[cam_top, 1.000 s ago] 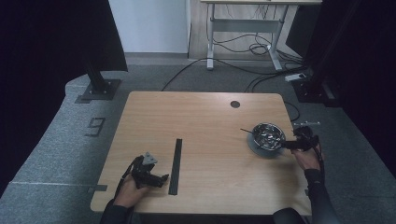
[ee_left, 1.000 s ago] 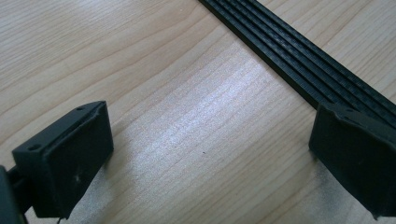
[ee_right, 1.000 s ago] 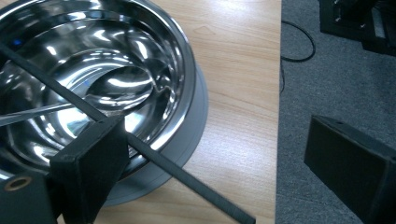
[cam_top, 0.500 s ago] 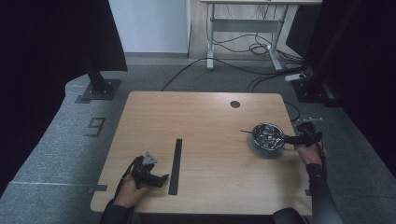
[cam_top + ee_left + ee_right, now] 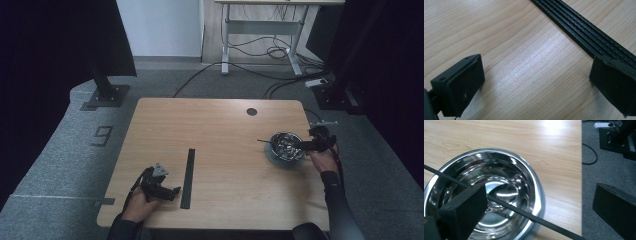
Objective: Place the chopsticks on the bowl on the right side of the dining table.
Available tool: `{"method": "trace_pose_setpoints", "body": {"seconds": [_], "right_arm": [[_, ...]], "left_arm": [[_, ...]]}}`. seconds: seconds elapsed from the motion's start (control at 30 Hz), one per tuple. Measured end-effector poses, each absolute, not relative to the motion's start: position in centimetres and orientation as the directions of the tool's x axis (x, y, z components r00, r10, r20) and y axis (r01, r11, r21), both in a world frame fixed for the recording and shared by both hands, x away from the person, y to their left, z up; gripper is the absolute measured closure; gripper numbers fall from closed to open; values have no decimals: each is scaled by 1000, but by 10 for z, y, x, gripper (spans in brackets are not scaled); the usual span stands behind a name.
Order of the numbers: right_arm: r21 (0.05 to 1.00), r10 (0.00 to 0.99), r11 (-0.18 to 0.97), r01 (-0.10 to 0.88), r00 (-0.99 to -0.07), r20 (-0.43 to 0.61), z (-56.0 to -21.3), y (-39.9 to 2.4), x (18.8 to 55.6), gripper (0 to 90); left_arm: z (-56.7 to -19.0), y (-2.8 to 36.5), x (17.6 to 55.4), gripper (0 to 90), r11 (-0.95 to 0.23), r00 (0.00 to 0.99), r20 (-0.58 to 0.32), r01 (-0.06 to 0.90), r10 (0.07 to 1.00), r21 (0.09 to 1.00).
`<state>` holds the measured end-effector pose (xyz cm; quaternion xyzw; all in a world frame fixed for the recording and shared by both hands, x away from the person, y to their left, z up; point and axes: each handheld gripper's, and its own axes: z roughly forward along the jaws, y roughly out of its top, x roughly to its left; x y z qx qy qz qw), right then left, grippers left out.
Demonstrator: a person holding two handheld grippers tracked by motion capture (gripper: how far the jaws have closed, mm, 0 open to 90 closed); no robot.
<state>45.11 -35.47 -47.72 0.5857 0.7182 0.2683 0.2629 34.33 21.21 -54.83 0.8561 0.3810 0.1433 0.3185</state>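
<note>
A shiny steel bowl point(image 5: 285, 146) point(image 5: 537, 195) stands near the table's right edge. A thin black strip point(image 5: 265, 141) point(image 5: 519, 211) lies slanted across it, one end poking out over the left rim. My right gripper point(image 5: 300, 146) point(image 5: 539, 212) hovers at the bowl's right side. Its jaws have just been opening and now stand wide apart, with the strip running between them untouched. A bundle of black strips point(image 5: 188, 171) point(image 5: 584, 35) lies flat at the front left. My left gripper point(image 5: 172, 192) point(image 5: 536, 82) rests beside it, open, with bare wood between its pads.
The wooden table point(image 5: 220, 125) has a round cable hole point(image 5: 251, 111) at the back right. Grey carpet surrounds it, with cables point(image 5: 260, 75), a stand base point(image 5: 105, 95) at the left and a white power strip point(image 5: 602, 125) beyond the right edge.
My right hand has shifted slightly toward the far side of the table and lifted a little at the bowl. The left hand has stayed where it was.
</note>
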Motion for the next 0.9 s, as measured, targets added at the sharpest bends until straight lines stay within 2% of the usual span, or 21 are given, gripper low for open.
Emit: {"method": "trace_pose_setpoints", "body": {"seconds": [0.5,0.9], "right_arm": [[671,974,213,710,-209,-88,-493,-317,481,0],[653,967,243,718,-234,-102,-500,-310,484,0]], "left_arm": [[-548,212,343,0,-507,669,3,561,744,655],[-548,212,343,0,-507,669,3,561,743,655]]}}
